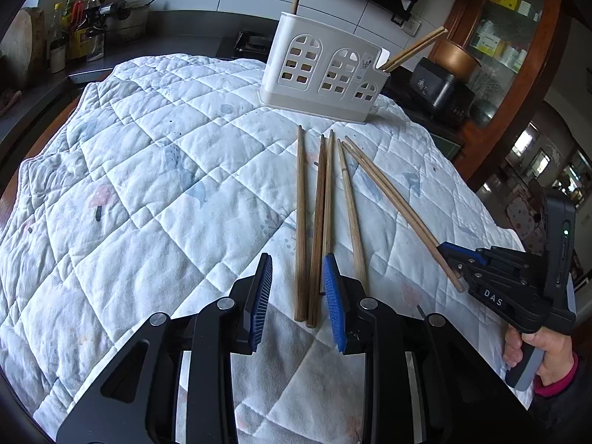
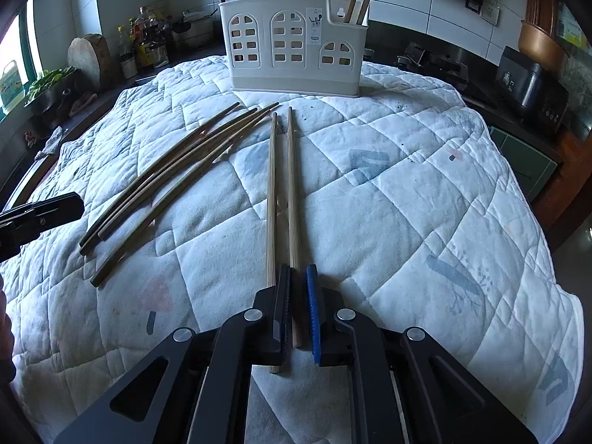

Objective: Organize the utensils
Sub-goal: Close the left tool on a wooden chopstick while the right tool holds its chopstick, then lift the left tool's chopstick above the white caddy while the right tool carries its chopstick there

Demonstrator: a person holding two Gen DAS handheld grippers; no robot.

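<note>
Several wooden chopsticks lie on a white quilted cloth, pointing at a white utensil holder with window cut-outs at the far side. The holder has chopsticks standing in it. My left gripper is open, low over the near ends of the left chopsticks; two lie between its fingers. My right gripper is narrowly open around the near end of one pale chopstick; its twin lies just outside the left finger. The darker chopsticks lie to its left. The holder stands straight ahead.
The cloth covers a table that drops off at its edges. A dark counter behind holds bottles, a chopping block, a stove and a black appliance. A wooden cabinet stands at the right.
</note>
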